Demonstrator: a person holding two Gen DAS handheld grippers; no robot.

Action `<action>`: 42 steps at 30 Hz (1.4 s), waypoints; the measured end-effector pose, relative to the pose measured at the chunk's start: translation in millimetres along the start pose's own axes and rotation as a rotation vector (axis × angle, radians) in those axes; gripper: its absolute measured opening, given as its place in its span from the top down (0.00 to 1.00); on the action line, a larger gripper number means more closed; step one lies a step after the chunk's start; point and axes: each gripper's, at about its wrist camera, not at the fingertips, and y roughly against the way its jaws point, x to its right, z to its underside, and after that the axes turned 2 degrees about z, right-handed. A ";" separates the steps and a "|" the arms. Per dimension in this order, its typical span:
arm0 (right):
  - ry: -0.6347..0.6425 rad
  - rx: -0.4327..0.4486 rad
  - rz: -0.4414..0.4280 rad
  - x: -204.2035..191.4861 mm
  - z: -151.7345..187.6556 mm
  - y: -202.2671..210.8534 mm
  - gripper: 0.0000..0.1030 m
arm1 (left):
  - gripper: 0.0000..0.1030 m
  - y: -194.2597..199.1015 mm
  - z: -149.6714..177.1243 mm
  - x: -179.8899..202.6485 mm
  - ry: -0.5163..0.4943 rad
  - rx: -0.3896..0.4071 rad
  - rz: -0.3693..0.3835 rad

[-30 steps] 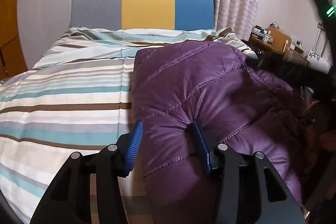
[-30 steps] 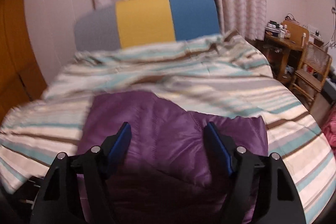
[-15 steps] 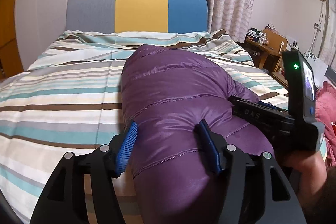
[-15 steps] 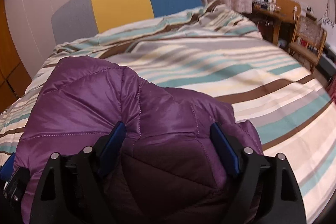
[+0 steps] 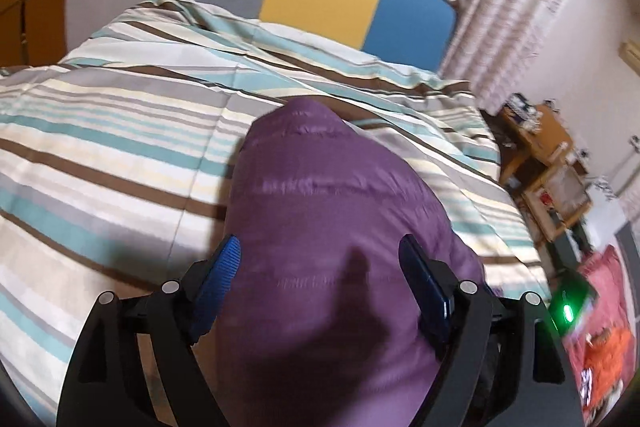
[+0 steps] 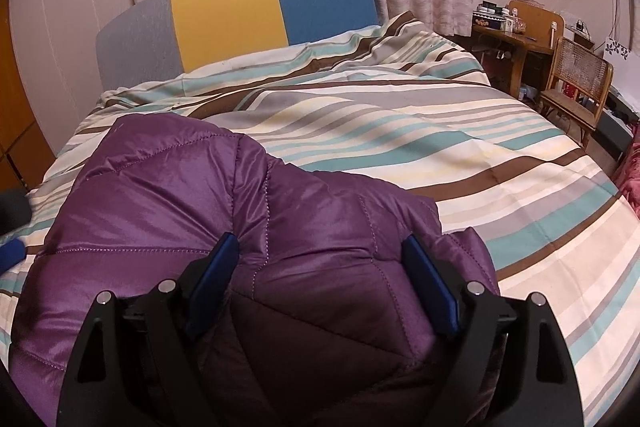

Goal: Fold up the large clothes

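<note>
Purple quilted down jacket (image 6: 168,211) lay bunched on striped duvet (image 6: 420,131) of bed, near its foot end — glossy fabric, stitched panels puffed, darker brownish panel (image 6: 320,339) showing at near edge. Left gripper (image 5: 320,279) stood with blue-padded fingers (image 5: 224,267) spread wide either side of jacket's bulge (image 5: 320,187). Right gripper (image 6: 320,267) likewise wide apart, fingers (image 6: 424,275) pressed into folds, not clamped. Grey-yellow-blue headboard (image 6: 228,15) behind — wooden desk (image 6: 516,39) and chair (image 6: 576,83) at bedside.

Striped duvet (image 6: 400,131) w/ tri-color headboard (image 6: 240,15), wooden chair (image 6: 576,83) nearby.
</note>
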 end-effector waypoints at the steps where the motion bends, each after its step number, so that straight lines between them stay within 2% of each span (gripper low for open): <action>1: 0.000 0.001 0.001 0.1 0.1 0.5 0.18 | 0.22 -5.7 -2.5 3.2 -0.011 -0.004 -0.028; 5: 0.000 0.007 0.009 -2.0 1.6 3.7 0.18 | 0.19 -42.8 4.6 8.3 -0.106 -0.090 -0.162; 7: 0.002 0.011 0.013 -4.2 2.5 5.1 0.18 | 0.12 -46.0 11.8 4.2 -0.119 -0.049 -0.185; 13: 0.011 0.003 0.017 -9.1 2.6 3.9 0.18 | 0.10 -60.9 19.9 -13.4 -0.095 -0.028 -0.166; 17: 0.020 0.002 0.022 -10.6 2.8 2.2 0.17 | 0.10 -66.8 23.1 -14.5 -0.123 -0.011 -0.179; 22: 0.006 -0.036 0.012 -9.6 -0.2 -9.6 0.15 | 0.10 -77.2 18.5 -16.9 -0.121 -0.037 -0.174; 31: 0.002 0.011 -0.009 -6.9 3.3 -0.3 0.14 | 0.10 -53.4 27.9 -21.2 -0.117 0.014 -0.147; 34: -0.011 0.064 0.012 -5.8 7.5 15.4 0.11 | 0.10 -33.1 41.3 -17.0 -0.167 0.060 -0.136; 38: -0.011 0.107 0.022 -5.0 21.4 42.8 0.08 | 0.08 -0.8 63.8 -5.9 -0.292 0.161 -0.140; 39: -0.008 0.110 0.019 -5.0 25.4 48.0 0.08 | 0.05 4.8 68.4 -3.0 -0.324 0.167 -0.138; 42: 0.016 0.113 0.005 -2.5 40.0 67.7 0.07 | 0.03 13.9 75.0 0.3 -0.383 0.158 -0.110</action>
